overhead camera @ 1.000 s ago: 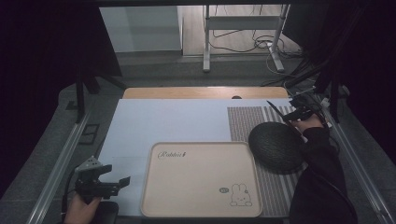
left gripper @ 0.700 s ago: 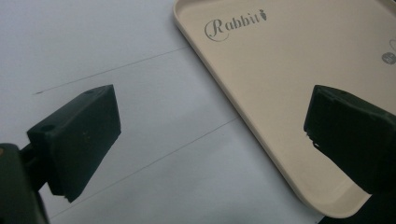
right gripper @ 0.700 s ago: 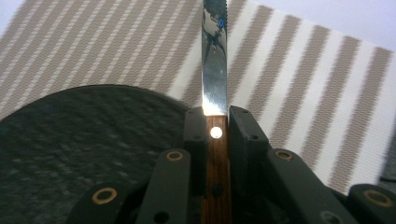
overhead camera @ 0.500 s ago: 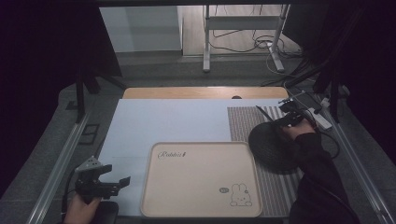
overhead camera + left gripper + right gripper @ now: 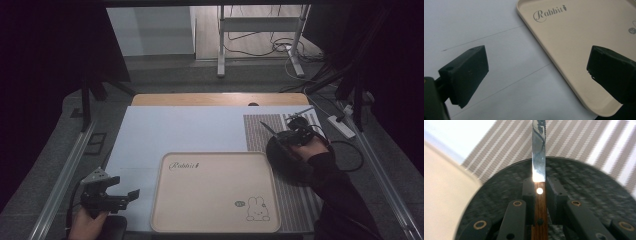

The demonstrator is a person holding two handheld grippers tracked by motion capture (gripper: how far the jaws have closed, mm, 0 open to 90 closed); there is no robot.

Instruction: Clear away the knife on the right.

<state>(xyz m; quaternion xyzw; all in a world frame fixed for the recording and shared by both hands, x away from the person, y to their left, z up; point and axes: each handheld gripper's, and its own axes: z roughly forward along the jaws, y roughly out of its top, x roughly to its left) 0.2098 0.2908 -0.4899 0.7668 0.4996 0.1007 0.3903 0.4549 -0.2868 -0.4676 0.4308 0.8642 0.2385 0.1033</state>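
My right gripper (image 5: 283, 136) is shut on a knife (image 5: 538, 150) with a wooden handle (image 5: 539, 215). Its steel blade (image 5: 268, 128) points away and to the left. The knife hangs over a black round plate (image 5: 285, 162) with a textured surface (image 5: 586, 185), which lies on a striped mat (image 5: 256, 131). A beige tray (image 5: 215, 200) printed with "Rabbit" and a bunny lies in the middle of the table, its right edge by the plate. My left gripper (image 5: 131, 196) stands open near the tray's front left corner (image 5: 599, 107), nothing between its pads (image 5: 466, 72).
A pale blue sheet (image 5: 180, 132) covers the table, with a wooden edge (image 5: 210, 99) at the far side. Metal rails (image 5: 70, 170) run along both sides. A power strip (image 5: 341, 126) and cables lie off the right side. The tray's beige rim (image 5: 444, 195) sits left of the plate.
My right gripper has moved left with the knife, from the mat's far right corner to over the black plate. The left gripper has stayed put.
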